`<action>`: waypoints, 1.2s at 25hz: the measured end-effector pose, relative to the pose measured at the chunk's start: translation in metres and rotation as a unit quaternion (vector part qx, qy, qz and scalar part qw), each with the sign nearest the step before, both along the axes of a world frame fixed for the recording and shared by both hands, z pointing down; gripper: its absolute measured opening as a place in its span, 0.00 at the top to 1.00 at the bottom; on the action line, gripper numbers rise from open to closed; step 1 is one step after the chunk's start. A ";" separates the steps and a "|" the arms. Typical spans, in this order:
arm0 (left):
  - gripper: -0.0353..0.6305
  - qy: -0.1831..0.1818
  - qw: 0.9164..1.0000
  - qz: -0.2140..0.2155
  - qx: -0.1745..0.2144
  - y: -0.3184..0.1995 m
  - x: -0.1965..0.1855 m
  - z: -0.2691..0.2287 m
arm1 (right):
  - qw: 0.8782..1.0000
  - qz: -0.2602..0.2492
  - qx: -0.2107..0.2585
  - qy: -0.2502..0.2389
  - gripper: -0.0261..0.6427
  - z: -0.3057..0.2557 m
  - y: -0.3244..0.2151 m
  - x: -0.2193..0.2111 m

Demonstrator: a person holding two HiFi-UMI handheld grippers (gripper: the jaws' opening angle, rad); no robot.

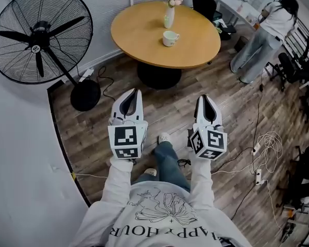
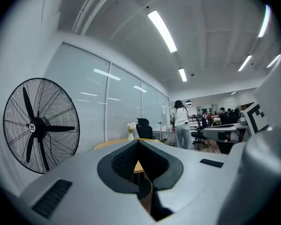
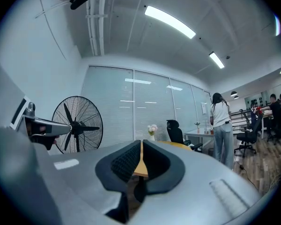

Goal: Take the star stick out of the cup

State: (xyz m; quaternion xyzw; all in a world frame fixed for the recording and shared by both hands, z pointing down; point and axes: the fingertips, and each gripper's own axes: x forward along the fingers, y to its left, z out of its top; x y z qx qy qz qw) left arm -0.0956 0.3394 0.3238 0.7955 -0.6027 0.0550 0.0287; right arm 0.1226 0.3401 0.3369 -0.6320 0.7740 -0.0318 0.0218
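Note:
A white cup (image 1: 170, 37) stands on the round wooden table (image 1: 144, 40) at the top of the head view, next to a vase of flowers (image 1: 169, 13). No star stick can be made out in the cup from here. My left gripper (image 1: 133, 91) and right gripper (image 1: 205, 97) are held side by side over the wood floor, well short of the table, both pointing toward it. Each is shut with nothing between its jaws. In the left gripper view the left gripper (image 2: 137, 143) points at the vase (image 2: 130, 134). The right gripper (image 3: 141, 143) faces the vase (image 3: 151, 134) too.
A large black floor fan (image 1: 41, 35) stands at the left by the wall. A person (image 1: 270, 27) stands at a desk at the far right, among office chairs (image 1: 293, 66). Cables and a power strip (image 1: 257, 174) lie on the floor at the right.

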 end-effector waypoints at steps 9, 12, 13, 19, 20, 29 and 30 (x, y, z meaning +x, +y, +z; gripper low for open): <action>0.94 -0.001 1.000 -0.016 0.005 -0.100 0.022 0.002 | 1.000 -0.022 0.007 -0.002 0.94 -0.001 -0.111 0.021; 0.94 -0.003 1.000 -0.026 0.006 -0.138 0.032 -0.001 | 0.999 -0.034 0.010 -0.005 0.94 -0.007 -0.154 0.029; 0.94 -0.002 1.000 -0.030 0.006 -0.150 0.035 -0.003 | 0.999 -0.039 0.011 -0.005 0.94 -0.009 -0.168 0.031; 0.94 -0.001 0.999 -0.051 0.012 -0.222 0.059 -0.014 | 0.998 -0.067 0.014 -0.013 0.92 -0.020 -0.248 0.051; 0.94 -0.002 0.998 -0.054 0.013 -0.233 0.061 -0.014 | 0.997 -0.072 0.016 -0.015 0.92 -0.021 -0.260 0.054; 0.94 -0.009 0.997 -0.077 0.013 -0.306 0.072 -0.010 | 0.995 -0.092 0.015 -0.028 0.92 -0.014 -0.344 0.065; 0.94 -0.009 0.997 -0.080 0.012 -0.312 0.071 -0.009 | 0.995 -0.094 0.014 -0.029 0.92 -0.013 -0.350 0.065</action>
